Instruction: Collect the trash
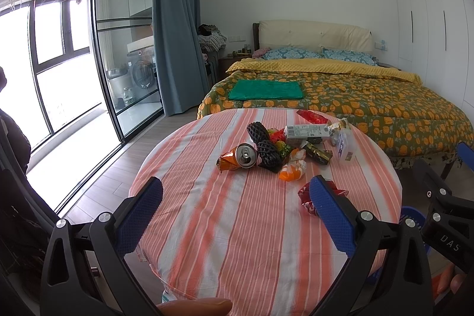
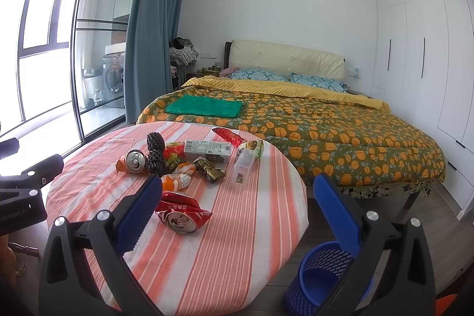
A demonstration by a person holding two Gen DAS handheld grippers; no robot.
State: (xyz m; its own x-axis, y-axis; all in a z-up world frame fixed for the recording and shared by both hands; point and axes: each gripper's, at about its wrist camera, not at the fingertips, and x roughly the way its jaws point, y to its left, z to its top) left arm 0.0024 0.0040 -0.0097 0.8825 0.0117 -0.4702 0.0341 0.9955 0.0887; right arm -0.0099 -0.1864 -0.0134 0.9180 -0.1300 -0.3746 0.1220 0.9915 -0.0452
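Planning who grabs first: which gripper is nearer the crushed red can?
Right, as far as the views show. The right gripper has the crushed red can just inside its left finger; the left gripper has it beyond its right finger.

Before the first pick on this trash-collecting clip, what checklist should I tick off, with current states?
1. Left tongs open, empty: ok.
2. Right tongs open, empty: ok.
3. Crushed red can nearest the right tongs, apart from the pile: ok.
4. Blue basket upright on the floor beside the round table: ok.
5. Basket empty: cannot tell.
6. Orange can touching black foam netting; clean solo grasp: cannot tell.
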